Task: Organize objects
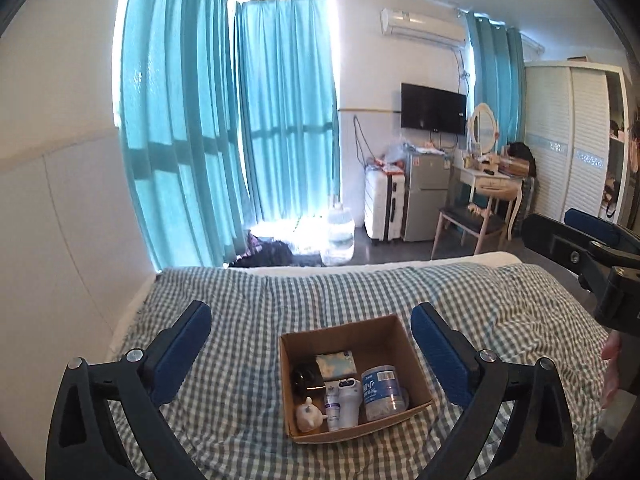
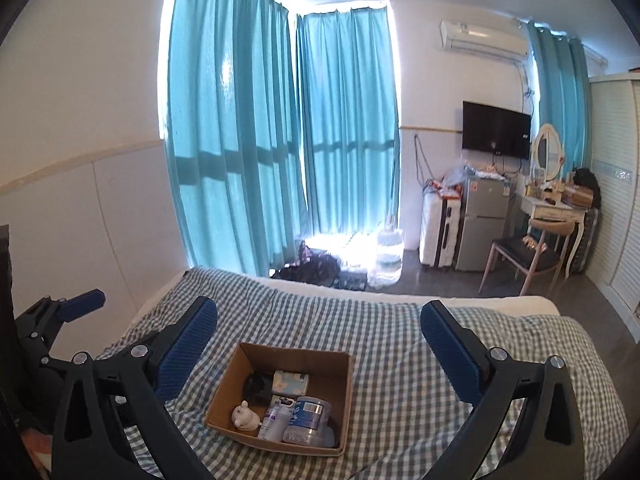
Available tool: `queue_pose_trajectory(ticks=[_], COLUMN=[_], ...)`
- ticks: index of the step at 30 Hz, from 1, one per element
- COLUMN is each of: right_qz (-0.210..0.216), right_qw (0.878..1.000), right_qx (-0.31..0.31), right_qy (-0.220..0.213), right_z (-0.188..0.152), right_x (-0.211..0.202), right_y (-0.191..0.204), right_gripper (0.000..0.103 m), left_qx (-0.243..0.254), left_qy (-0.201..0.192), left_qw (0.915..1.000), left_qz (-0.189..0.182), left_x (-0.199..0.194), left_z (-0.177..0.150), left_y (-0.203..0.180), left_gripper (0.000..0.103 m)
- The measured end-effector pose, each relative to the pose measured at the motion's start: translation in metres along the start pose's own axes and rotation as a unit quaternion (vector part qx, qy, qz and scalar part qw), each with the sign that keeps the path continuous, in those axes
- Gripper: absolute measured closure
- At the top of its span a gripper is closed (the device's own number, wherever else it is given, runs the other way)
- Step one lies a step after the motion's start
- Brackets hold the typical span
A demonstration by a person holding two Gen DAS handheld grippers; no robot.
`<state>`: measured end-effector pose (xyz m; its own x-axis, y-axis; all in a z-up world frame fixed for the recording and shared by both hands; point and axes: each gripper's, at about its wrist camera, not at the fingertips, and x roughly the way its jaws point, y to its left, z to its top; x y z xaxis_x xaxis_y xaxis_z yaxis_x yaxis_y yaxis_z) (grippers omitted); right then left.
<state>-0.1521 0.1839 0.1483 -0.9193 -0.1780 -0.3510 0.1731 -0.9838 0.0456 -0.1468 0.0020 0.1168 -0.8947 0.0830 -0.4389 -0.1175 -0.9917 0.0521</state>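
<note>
Both claws are held spread wide above the bed, with nothing between their blue pads. The left claw is seen from its own camera with its fingers framing a cardboard box, and the right claw is likewise parted over the same cardboard box. The box is set on the checked bedspread, open at the top, roughly midway across the bed.

Inside the box several things are packed close together. A white figurine is lodged in the near left corner, and a small white tube with a purple band is stood just beside it. A white and grey bottle is placed next to the tube, and a clear tub with a blue label is laid beside that, toward the right wall. A pale blue tissue pack is set behind them, with a dark object to its left; what it is cannot be told.

The right claw is caught at the right edge of the left view, and the left claw at the left edge of the right view, both raised clear of the bedspread. Teal curtains, a wall television and a small fridge are seen beyond the bed.
</note>
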Motion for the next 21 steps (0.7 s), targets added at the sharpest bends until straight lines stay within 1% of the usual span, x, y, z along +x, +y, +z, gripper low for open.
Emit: queue_pose_trajectory(ticks=[4,6,9,12,15,18,21], right_qz=[-0.002,0.001,0.002,-0.009,-0.019,-0.031,-0.036], right_qw=[1.000,1.000,1.000,1.000,0.999,0.998,0.998], right_qx=[0.001,0.002,0.000,-0.012,-0.017,-0.023,-0.036], right_qy=[-0.010,-0.009,-0.013,-0.027,-0.039,-0.052,-0.047], right_z=[-0.009,-0.017,-0.034,-0.051,-0.068,-0.089,-0.116], right_x=[-0.034,-0.045,-0.064,-0.079,-0.086,-0.084,-0.075], right_y=[-0.007,-0.011,-0.016,-0.019,-0.020,-0.019,-0.014], right_gripper=[0.001,0.001,0.001,0.001,0.000,0.000,0.000], left_qx=[0.000,-0.004,-0.005,-0.002,-0.008,-0.015,-0.010], left_qy=[-0.020,-0.023,-0.024,-0.030,-0.035,-0.039,-0.041], left_qw=[0.9998,0.9997,0.9997,0.9995,0.9993,0.9991,0.9988], left_qz=[0.007,0.008,0.003,0.004,0.006,0.011,0.025], left_x=[-0.028,-0.040,-0.054,-0.064,-0.068,-0.067,-0.064], left_z=[0.000,-0.004,-0.014,-0.029,-0.047,-0.067,-0.086], left_y=[-0.008,-0.013,-0.021,-0.028,-0.031,-0.033,-0.034], left_gripper=[0.000,0.000,0.000,0.000,0.000,0.000,0.000])
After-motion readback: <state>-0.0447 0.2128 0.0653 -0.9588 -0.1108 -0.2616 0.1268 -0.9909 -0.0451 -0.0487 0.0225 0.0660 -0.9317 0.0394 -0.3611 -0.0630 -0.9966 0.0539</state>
